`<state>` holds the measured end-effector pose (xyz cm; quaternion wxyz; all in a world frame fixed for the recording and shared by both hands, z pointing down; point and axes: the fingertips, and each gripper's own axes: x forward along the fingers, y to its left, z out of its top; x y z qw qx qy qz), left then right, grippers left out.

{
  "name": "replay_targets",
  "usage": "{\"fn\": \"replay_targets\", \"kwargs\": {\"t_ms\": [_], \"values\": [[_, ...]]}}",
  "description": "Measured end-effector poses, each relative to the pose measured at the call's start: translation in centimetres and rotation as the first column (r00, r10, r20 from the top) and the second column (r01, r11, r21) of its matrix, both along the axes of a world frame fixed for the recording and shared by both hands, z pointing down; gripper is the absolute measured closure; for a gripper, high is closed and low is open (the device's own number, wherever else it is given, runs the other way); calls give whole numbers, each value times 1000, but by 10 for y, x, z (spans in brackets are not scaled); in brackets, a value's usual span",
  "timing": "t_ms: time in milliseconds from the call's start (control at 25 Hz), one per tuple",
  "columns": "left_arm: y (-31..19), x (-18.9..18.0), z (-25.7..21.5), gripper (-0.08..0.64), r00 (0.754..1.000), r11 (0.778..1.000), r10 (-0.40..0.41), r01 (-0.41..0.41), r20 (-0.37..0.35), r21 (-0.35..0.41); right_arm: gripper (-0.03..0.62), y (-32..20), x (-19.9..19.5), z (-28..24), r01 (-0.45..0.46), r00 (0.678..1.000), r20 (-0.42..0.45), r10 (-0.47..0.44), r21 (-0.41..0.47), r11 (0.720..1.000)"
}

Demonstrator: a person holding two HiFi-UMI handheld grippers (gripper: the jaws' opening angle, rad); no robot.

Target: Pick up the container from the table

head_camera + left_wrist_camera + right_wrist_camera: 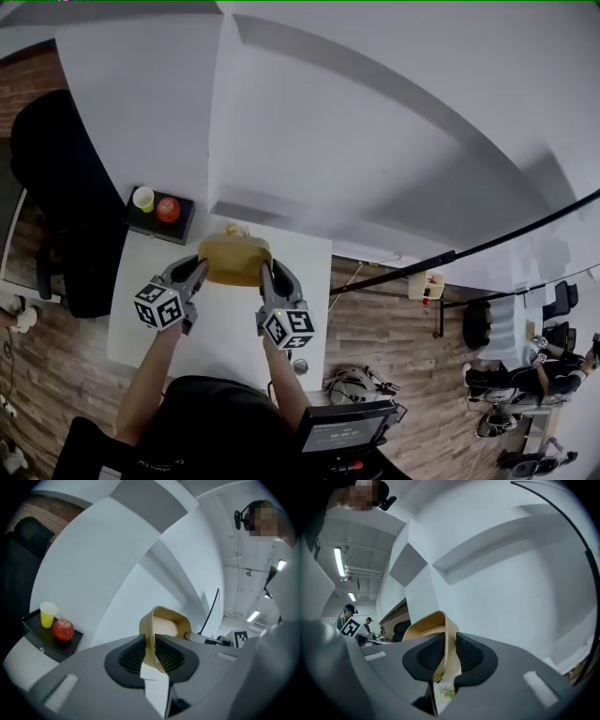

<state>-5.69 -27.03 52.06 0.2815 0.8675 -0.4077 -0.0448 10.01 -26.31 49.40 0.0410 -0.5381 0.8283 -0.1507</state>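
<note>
Fingers (132,657) of our left gripper (151,643) are closed on one thin side of the tan container (165,623). Our right gripper (451,644) pinches the opposite side the same way, with a pad pressed flat against it on each face. We hold the container up between the two, over the far part of the white table (309,262) and, as we judge it, clear of the top.

What worries us is the grip itself. Each pinch takes only a narrow strip below the rim, and the side looks thin enough to bend (it curves where it leaves the left pads). If our hands drift apart, the side could slide out of one pinch and leave the container swinging from the other. If they press together, the sides could buckle. Uneven height between the hands would tip it, and we cannot tell whether anything lies inside to spill.

As for room, the pale room wall (375,141) stands close behind the table, so pushing forward is the poor direction. A black tray (150,223) with a yellow cup (143,198) and a red apple (168,208) sits at the far left corner, near our left gripper but apart from it. A black chair (56,187) stands further left. Upward and back toward us the space looks open.
</note>
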Motion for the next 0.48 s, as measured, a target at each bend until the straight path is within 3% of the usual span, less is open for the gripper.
{"fn": "replay_targets", "kwargs": {"t_ms": [240,480], "values": [[-2,-3,-60,500,1000,992,1,-2,9,125,506,2,-7,-75,10,1000,-7,-9,161,987],[10,2,-116,500,1000,961,-16,10,20,277,506,19,-5,-141,26,999,-50,-11,303,953]]}}
